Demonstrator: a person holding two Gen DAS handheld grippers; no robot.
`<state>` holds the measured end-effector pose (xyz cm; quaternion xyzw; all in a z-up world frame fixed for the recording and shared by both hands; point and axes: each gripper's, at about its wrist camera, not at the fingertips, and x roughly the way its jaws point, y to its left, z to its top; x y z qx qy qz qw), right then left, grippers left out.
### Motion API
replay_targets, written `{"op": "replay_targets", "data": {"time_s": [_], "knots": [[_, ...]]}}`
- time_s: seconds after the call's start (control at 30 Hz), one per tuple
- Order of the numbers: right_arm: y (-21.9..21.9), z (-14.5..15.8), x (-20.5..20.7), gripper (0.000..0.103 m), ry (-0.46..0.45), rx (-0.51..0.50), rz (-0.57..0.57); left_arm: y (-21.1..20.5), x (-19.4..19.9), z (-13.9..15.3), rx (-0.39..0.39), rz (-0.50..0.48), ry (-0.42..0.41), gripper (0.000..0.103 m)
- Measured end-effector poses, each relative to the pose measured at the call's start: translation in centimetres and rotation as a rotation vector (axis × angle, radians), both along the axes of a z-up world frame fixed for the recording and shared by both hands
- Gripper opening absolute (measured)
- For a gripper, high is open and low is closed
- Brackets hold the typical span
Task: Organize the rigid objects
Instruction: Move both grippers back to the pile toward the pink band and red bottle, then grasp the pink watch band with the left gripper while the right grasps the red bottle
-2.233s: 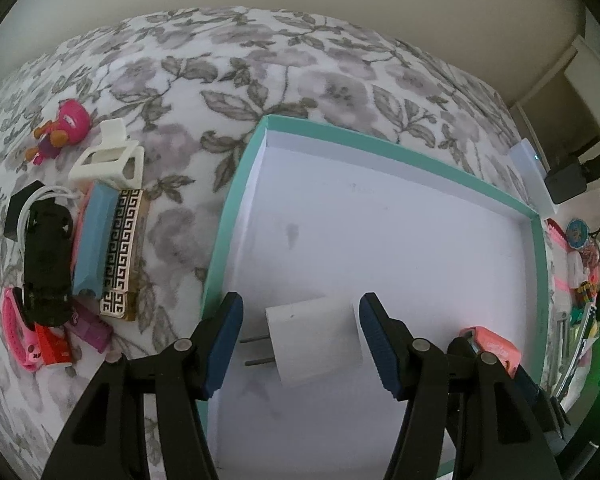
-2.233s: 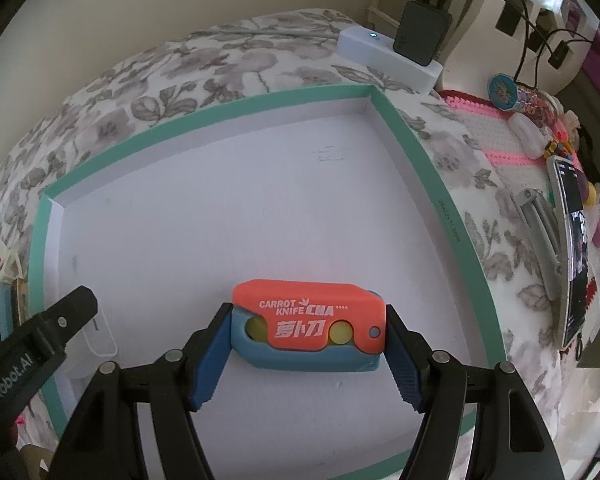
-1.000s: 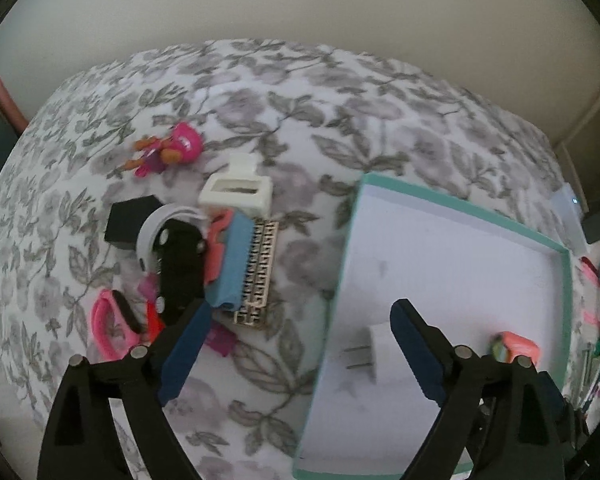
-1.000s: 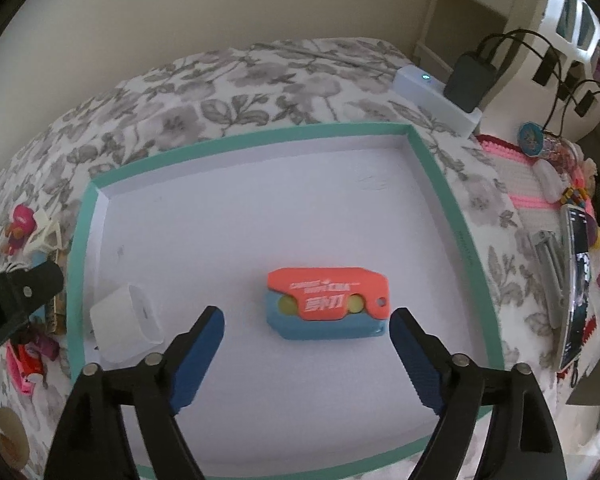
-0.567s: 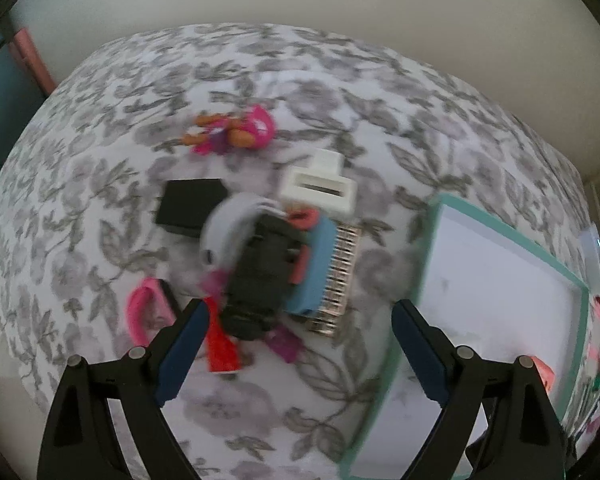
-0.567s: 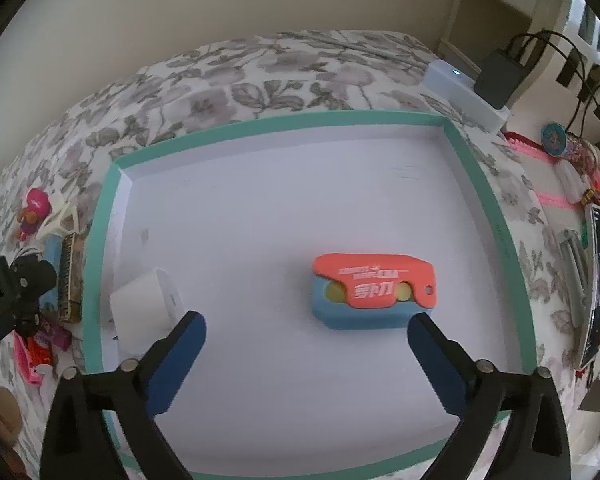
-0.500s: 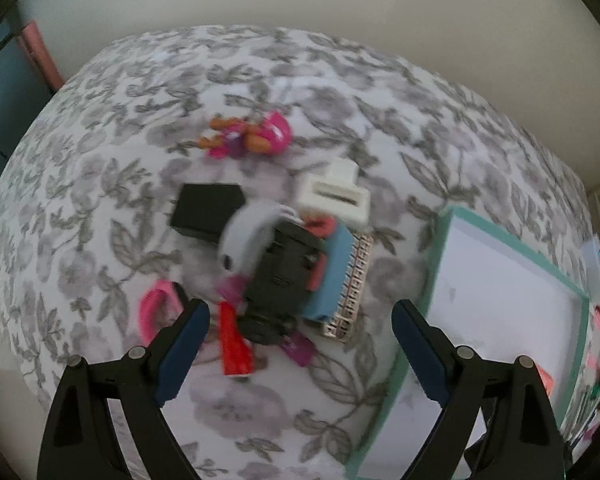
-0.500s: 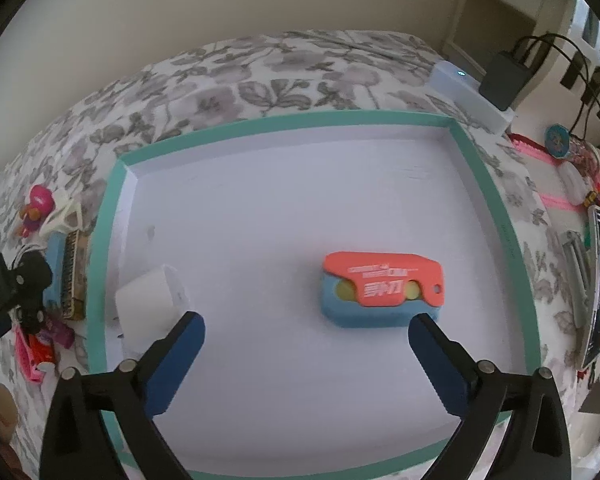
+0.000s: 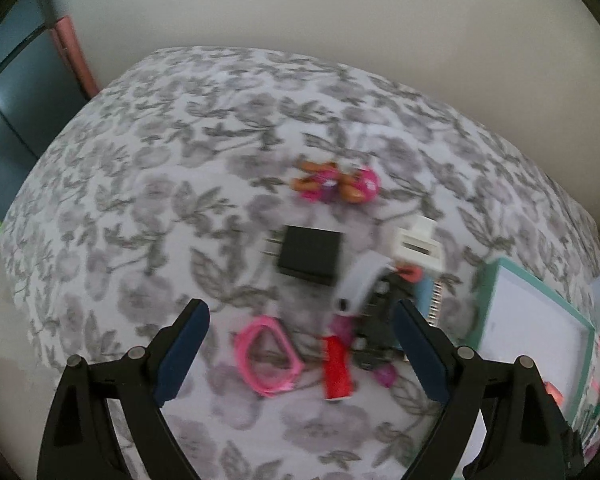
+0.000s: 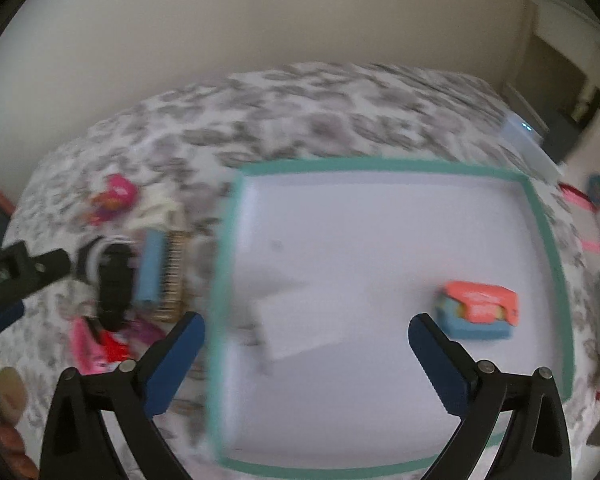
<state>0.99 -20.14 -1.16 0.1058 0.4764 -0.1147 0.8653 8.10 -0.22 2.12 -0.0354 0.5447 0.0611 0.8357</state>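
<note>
Floral grey-and-white fabric (image 9: pixel 148 208) fills the left wrist view. Between the tips of the left gripper (image 9: pixel 300 354), whose jaws stand wide apart and empty, lie a pink looped band (image 9: pixel 268 364) and a red tube-like piece (image 9: pixel 337 372). Above them sit a black square plug adapter (image 9: pixel 310 256) and a pink doll figure (image 9: pixel 340 184); to their right the pile of white, black and blue items (image 9: pixel 396 280) is blurred. At the right edge shows the teal-rimmed white tray (image 9: pixel 488 300).

A second ago this gripper looked at the tray with the white plug in it; now it has swung over to the loose items, so in my judgement it is choosing the next piece to collect.

In the right wrist view the pile sits at left, the tray in the middle. Inside lie the white plug block (image 10: pixel 300 320) at centre-left and the orange-and-blue carrot knife (image 10: pixel 478 310) at right. The right gripper (image 10: pixel 306 346) has just been opening and stands spread wide, nothing between the jaws: the knife is released, two items placed.
</note>
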Motion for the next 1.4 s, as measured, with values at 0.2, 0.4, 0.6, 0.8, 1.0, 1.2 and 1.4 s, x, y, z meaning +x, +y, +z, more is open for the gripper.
{"op": "replay_targets", "data": {"time_s": [0.2, 0.4, 0.6, 0.8, 1.0, 1.2, 1.4], "knots": [[3.8, -0.1, 1.8, 0.103, 0.004, 0.011, 0.092, 3.9, -0.3, -0.6, -0.016, 0.073, 0.013, 0.093], [7.0, -1.1, 3.0, 0.103, 0.022, 0.025, 0.173, 6.6, -0.5, -2.9, -0.024, 0.124, 0.073, 0.093], [9.6, -2.5, 3.8, 0.102, 0.058, 0.044, 0.237, 8.3, -0.6, -4.8, -0.073, 0.149, 0.125, 0.093], [10.9, -3.8, 4.2, 0.085, 0.112, 0.063, 0.278, 8.1, -0.5, -6.4, -0.097, 0.129, 0.179, 0.093], [11.8, -4.6, 4.2, 0.062, 0.150, 0.105, 0.320, 7.0, -0.2, -7.3, -0.092, 0.085, 0.203, 0.091], [12.3, -4.8, 4.3, 0.044, 0.167, 0.128, 0.339, 6.2, 0.1, -8.1, -0.094, 0.055, 0.225, 0.060], [13.2, -4.9, 4.6, 0.039, 0.166, 0.097, 0.369, 4.7, -0.2, -9.4, -0.075, 0.023, 0.244, 0.048]]}}
